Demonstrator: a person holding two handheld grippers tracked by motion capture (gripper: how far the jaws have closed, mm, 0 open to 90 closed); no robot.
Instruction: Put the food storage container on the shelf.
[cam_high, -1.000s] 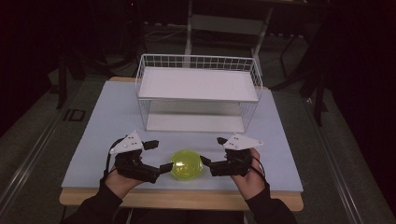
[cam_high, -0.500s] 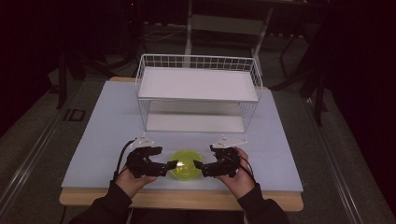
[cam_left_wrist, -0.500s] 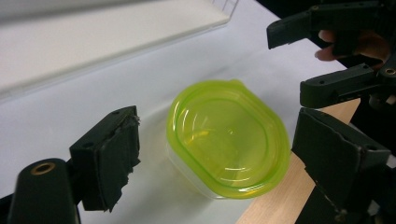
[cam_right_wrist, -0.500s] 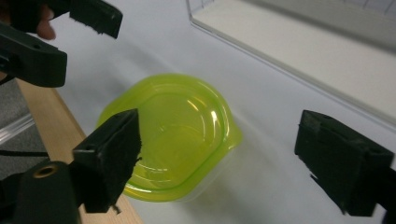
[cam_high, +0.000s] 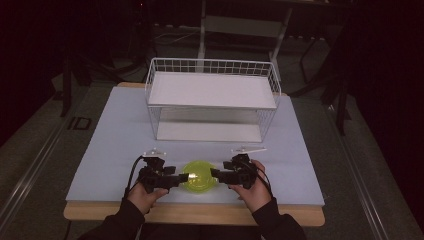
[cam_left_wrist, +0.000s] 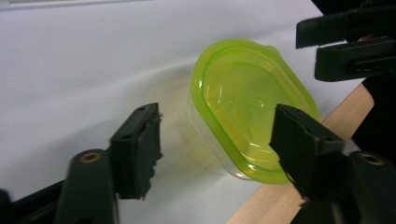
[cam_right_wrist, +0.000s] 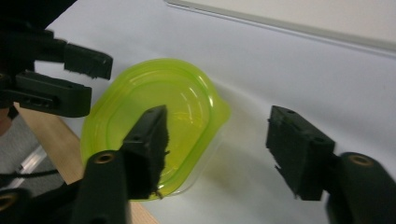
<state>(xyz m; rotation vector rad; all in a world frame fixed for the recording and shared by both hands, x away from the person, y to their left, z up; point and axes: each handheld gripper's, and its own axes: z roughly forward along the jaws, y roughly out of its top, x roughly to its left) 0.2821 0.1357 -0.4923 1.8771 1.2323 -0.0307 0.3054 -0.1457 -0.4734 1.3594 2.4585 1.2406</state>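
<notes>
High view: the green-lidded container sits at the table's near edge, between the left gripper and right gripper. Both pairs of jaws have just been closing but stand spread, gripping nothing. Grasp and lift remain.

This looks like a lab or test room set up for recording, not a home. A plain board lies on a wooden table with a bare edge, in a dark room lit mainly over the work area. Behind it stand metal stands and dark frames. The floor is grey, with a rail along the left and the letters "ID" marked on it. A white wire rack stands on the board.
</notes>
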